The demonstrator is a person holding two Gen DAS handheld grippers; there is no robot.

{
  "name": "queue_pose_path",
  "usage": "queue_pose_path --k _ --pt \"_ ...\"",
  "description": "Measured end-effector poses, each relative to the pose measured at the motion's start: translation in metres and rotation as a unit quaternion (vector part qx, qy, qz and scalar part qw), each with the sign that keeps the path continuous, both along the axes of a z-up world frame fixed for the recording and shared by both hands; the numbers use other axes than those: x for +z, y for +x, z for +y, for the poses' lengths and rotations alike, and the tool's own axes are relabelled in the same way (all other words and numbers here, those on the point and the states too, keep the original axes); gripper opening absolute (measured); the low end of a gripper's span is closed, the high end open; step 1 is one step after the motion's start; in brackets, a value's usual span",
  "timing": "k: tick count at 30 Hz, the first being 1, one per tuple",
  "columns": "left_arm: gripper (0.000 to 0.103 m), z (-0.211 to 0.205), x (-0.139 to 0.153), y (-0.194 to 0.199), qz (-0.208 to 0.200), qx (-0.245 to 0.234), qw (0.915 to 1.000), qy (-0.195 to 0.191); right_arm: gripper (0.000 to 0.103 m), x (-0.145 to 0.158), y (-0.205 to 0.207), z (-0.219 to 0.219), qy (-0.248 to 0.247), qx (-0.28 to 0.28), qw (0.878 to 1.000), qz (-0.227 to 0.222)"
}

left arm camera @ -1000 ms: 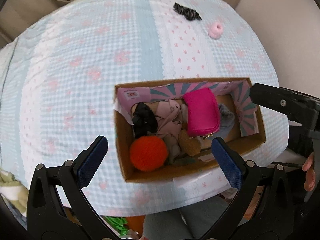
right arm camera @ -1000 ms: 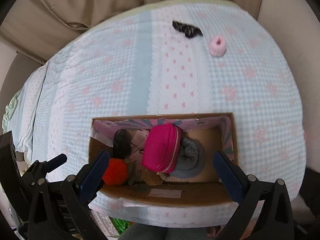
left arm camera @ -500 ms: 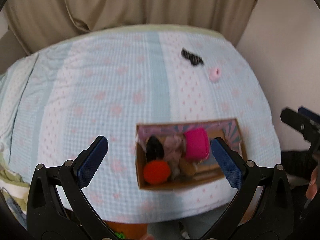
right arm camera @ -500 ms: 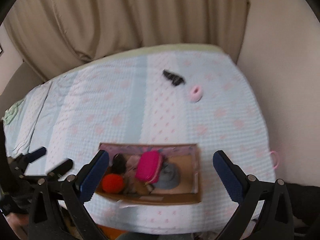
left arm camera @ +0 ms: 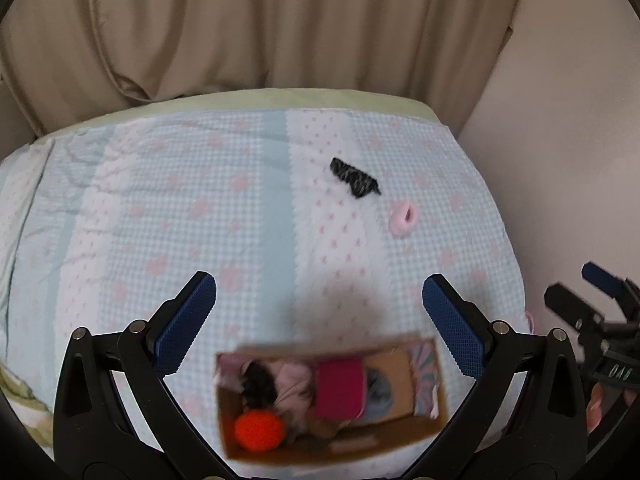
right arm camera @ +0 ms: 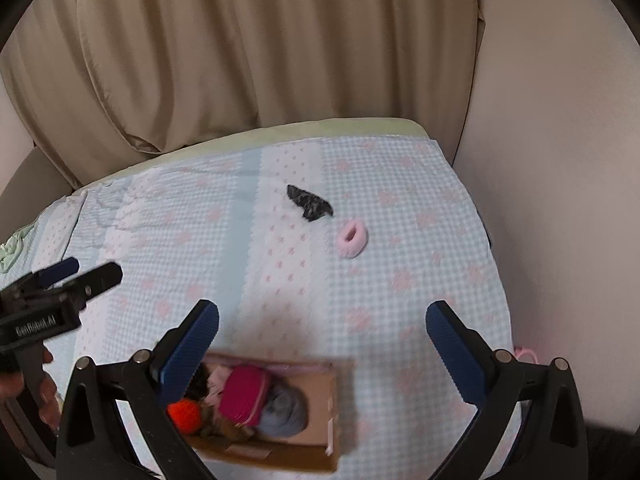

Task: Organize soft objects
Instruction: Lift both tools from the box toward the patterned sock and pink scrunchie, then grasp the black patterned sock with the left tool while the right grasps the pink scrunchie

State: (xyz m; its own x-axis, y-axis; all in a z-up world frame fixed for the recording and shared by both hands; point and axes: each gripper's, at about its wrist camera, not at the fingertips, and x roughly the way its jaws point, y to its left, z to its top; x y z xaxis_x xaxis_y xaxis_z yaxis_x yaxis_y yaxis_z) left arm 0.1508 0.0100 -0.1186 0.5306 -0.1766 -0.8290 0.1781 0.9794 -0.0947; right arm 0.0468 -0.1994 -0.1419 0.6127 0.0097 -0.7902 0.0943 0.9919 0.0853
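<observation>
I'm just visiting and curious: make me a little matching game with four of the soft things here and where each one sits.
Things:
1. orange pom-pom
2. magenta pouch
3. pink scrunchie
4. black scrunchie

Places:
A. loose on the bedspread, nearest the right edge
B. in the box's left corner
C. loose on the bedspread, just left of the pink one
D. mid-box, against a grey item

Pairs: 1-B, 2-D, 3-A, 4-C
</observation>
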Motion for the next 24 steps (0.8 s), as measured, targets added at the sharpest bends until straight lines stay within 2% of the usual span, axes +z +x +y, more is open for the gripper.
queue_pose_path --k 4,10,17,24 --pt "0.103 -0.03 -0.01 0.044 0.012 0.007 0.9999 -0.001 0.103 -0.012 0.035 -0.025 0.004 0.012 1.0 0.012" --pt "0.103 -0.068 -0.042 0.119 0.041 0.029 0.9987 0.0 0.103 -0.047 0.091 -0.055 0.008 0.034 0.999 0.04" --pt "0.103 -0.103 -0.098 0.203 0.086 0.036 0.9956 0.001 0.103 -0.103 0.147 -0.076 0.038 0.018 0.996 0.076" --pt "0.102 -0.13 -0.166 0.276 0.119 0.032 0.9924 -0.003 0.103 -0.16 0.188 -0.08 0.06 -0.017 0.994 0.086"
